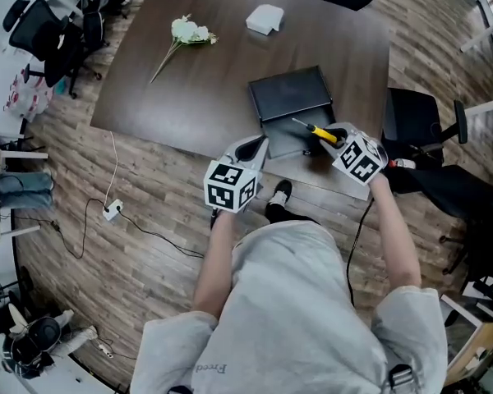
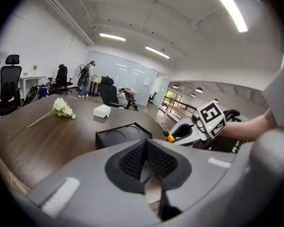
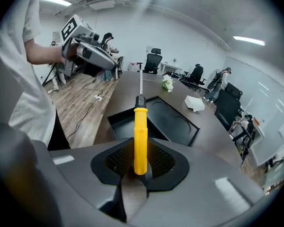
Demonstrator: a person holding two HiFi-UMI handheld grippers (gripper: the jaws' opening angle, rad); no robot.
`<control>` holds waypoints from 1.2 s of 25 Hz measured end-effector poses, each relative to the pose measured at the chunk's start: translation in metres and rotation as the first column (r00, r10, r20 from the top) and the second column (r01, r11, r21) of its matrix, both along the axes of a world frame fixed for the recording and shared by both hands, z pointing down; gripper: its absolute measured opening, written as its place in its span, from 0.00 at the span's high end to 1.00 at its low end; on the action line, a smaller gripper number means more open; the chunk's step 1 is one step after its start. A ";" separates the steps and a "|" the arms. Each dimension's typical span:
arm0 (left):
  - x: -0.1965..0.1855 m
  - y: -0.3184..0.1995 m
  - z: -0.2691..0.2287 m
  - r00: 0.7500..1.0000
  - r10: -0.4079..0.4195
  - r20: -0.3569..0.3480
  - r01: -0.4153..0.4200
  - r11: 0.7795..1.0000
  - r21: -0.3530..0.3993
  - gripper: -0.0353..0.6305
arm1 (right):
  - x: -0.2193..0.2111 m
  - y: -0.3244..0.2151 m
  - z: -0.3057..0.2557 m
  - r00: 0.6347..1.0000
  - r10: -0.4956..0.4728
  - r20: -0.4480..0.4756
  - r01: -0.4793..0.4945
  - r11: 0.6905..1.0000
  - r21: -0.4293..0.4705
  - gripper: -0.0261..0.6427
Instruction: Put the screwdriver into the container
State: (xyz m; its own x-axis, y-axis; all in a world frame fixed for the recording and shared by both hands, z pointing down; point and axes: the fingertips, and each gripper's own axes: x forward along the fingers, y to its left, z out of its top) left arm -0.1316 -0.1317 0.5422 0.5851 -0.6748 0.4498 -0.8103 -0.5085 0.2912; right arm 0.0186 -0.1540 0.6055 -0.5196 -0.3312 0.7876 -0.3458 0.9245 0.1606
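A yellow-handled screwdriver (image 1: 321, 131) is clamped in my right gripper (image 1: 329, 135), shaft pointing away over the black container (image 1: 292, 97). In the right gripper view the handle (image 3: 140, 136) stands upright between the pads of that gripper (image 3: 139, 159), and the container's (image 3: 166, 123) open compartment lies just below and ahead, its flat part with two round recesses beyond. My left gripper (image 1: 258, 144) hovers at the container's near left corner; its jaws (image 2: 146, 161) are shut with nothing in them. From the left gripper view I see the container (image 2: 123, 133), the screwdriver's yellow end (image 2: 170, 137) and the right gripper (image 2: 191, 129).
On the dark wooden table (image 1: 189, 89) lie a white flower (image 1: 189, 32) at the far left and a white box (image 1: 264, 19) at the far middle. A black office chair (image 1: 415, 121) stands right of the table. A cable and plug strip (image 1: 111, 212) lie on the floor.
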 end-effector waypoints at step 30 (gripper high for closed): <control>0.004 -0.048 0.053 0.991 0.120 0.051 -0.115 0.989 -0.096 0.87 | -0.007 -0.044 0.044 0.896 -0.321 -0.307 0.322 0.945 -0.050 0.84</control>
State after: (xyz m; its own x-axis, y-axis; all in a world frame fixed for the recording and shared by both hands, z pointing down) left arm -0.1272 -0.1800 0.5953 0.6298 -0.5563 0.5420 -0.7629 -0.5741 0.2972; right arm 0.0117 -0.1984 0.6492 -0.3306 -0.1884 0.9248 0.0370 0.9765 0.2122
